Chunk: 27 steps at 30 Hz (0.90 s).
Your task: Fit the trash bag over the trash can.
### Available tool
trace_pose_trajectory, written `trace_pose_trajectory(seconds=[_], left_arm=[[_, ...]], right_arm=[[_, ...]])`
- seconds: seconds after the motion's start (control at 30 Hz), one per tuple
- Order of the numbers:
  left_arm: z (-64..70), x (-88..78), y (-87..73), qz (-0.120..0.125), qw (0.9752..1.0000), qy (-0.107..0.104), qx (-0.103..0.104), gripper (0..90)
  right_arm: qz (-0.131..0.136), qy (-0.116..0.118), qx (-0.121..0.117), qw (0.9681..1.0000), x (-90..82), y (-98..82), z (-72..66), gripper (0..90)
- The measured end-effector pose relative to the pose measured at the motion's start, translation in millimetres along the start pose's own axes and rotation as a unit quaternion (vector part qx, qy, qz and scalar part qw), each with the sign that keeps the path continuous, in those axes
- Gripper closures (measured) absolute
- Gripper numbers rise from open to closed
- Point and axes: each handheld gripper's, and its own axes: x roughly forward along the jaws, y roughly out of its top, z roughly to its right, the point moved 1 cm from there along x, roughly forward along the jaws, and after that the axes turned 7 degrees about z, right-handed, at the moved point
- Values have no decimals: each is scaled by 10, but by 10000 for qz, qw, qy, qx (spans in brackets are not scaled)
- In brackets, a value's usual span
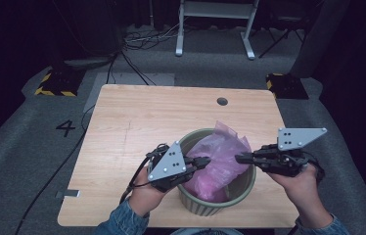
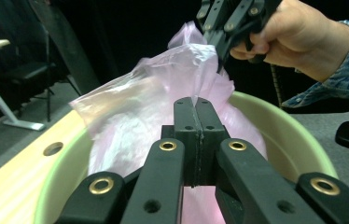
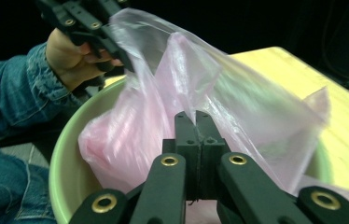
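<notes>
Pink bag [image 1: 220, 161] in green bin [image 1: 242, 188] looks thin, light, slippery, prob tears easily, so grab at rim edge; L gripper [image 1: 205, 161] & R gripper [image 1: 240, 158] both closed pinching film.

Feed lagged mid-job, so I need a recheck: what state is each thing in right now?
Pink plastic bag: crumpled inside the bin, top edge pulled up above the rim.
Green bin: upright on the table.
Left gripper: jaws shut on the bag's film.
Right gripper: jaws shut on the bag's film.

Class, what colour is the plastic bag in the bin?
Pink plastic bag, translucent; clearest in the high view.
</notes>
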Motion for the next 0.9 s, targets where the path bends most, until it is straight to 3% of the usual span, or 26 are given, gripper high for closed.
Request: trace_pose_trajectory(seconds=[0.13, 0.4, 0.63, 0.9], left_arm=[[-50, -140, -55, 85, 9998, 153, -26, 898], [-161, -415, -186, 179, 9988, 435, -158, 898], [-293, -612, -323, 178, 9971, 658, -341, 898], [-488, -745, -467, 112, 9960, 709, -535, 898]], right_arm=[[162, -166, 53, 9997, -139, -17, 65, 900], [233, -448, 147, 9986, -318, -53, 167, 900], [347, -535, 83, 9979, -439, -79, 175, 900], [439, -539, 35, 9976, -572, -188, 181, 900]])
